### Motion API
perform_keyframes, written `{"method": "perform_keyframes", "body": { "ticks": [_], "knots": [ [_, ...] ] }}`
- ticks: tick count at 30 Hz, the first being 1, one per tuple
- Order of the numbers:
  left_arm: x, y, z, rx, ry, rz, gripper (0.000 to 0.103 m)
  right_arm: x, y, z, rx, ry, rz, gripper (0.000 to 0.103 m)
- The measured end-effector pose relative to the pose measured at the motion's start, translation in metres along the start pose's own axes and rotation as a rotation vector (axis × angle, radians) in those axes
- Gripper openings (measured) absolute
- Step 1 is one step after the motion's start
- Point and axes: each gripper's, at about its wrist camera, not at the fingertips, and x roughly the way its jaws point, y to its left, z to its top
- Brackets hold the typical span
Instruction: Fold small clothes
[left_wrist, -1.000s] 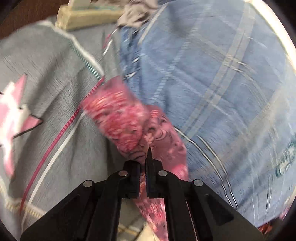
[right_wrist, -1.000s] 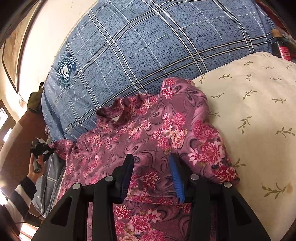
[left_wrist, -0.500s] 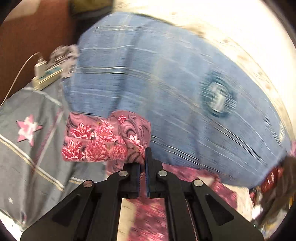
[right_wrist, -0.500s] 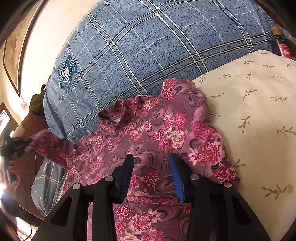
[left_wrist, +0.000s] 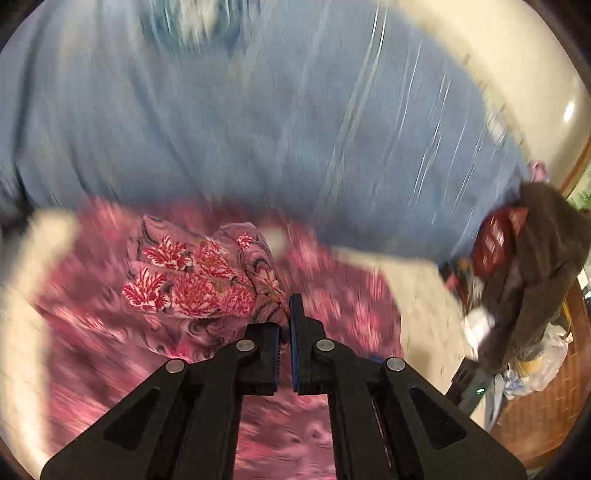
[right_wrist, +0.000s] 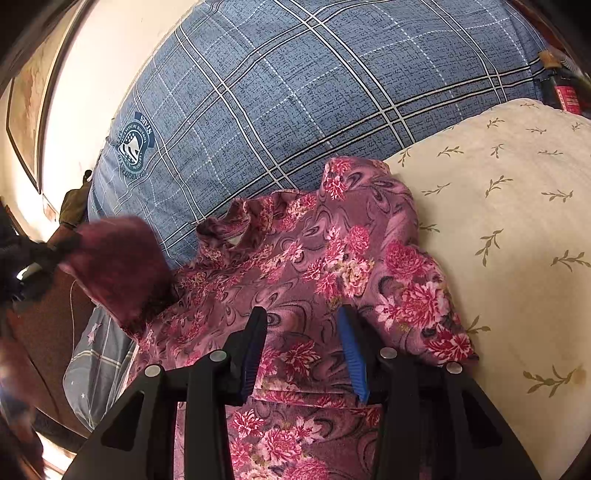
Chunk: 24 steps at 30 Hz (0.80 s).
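While the floral top is seen spread flat on the cream bedsheet against the blue plaid pillow from the right wrist, its sleeve is shown pinched in the closed left gripper only from the blurred left wrist. The right gripper is held wide over the top's body.

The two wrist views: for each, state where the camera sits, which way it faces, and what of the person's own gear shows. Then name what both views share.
Left wrist: sits on the left gripper, looking along its jaws, shut on a sleeve of the floral top, toward the blue plaid pillow; background blurred.
Right wrist: sits on the right gripper, jaws open over the floral top, facing the blue plaid pillow and cream pillow; the left gripper shows dimly at the left edge.
Shared: the floral top, blue plaid pillow.
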Motion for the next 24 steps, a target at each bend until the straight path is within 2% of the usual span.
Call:
{"method": "perform_keyframes", "body": {
  "ticks": [3,4,5,7,9,12,15,17,18,20,21,22,24],
  "knots": [
    [0.047,-0.002,-0.022,-0.039,0.14,0.032,0.003,-0.001,-0.002,-0.001,0.009,-0.004,0.009,0.041],
    [0.053,-0.002,-0.027,-0.041,0.175,0.034,0.008,-0.001,-0.002,0.0,0.01,-0.004,0.011,0.041],
    [0.055,-0.003,-0.031,-0.042,0.202,0.029,0.015,-0.001,-0.002,-0.001,0.011,-0.005,0.014,0.041],
    [0.047,0.002,-0.037,-0.049,0.228,-0.025,0.043,-0.001,-0.003,0.0,0.013,-0.006,0.016,0.041],
    [0.018,0.013,-0.044,-0.073,0.167,-0.081,0.051,-0.001,-0.003,0.0,0.016,-0.006,0.019,0.041],
    [-0.026,0.043,-0.048,-0.114,0.058,-0.11,0.064,0.0,-0.003,0.0,0.014,-0.002,0.017,0.042],
    [-0.056,0.088,-0.046,-0.184,-0.022,-0.047,0.065,0.0,-0.003,0.001,0.022,0.012,0.009,0.042],
    [-0.065,0.121,-0.046,-0.242,-0.038,0.0,0.065,0.002,0.004,0.006,0.027,0.057,-0.038,0.042],
    [-0.066,0.134,-0.046,-0.267,-0.041,0.012,0.065,0.002,0.01,0.008,0.022,0.071,-0.053,0.046],
    [-0.063,0.16,-0.047,-0.326,-0.031,0.017,0.065,-0.002,0.036,0.011,-0.025,0.075,0.006,0.052],
    [-0.06,0.17,-0.047,-0.357,-0.025,0.004,0.065,-0.003,0.05,0.01,-0.054,0.078,0.032,0.062],
    [-0.057,0.179,-0.048,-0.387,-0.019,-0.017,0.065,-0.001,0.072,0.008,-0.101,0.09,0.056,0.076],
    [-0.047,0.192,-0.048,-0.446,-0.009,-0.064,0.065,0.007,0.102,0.0,-0.185,0.112,0.035,0.086]
  ]
}}
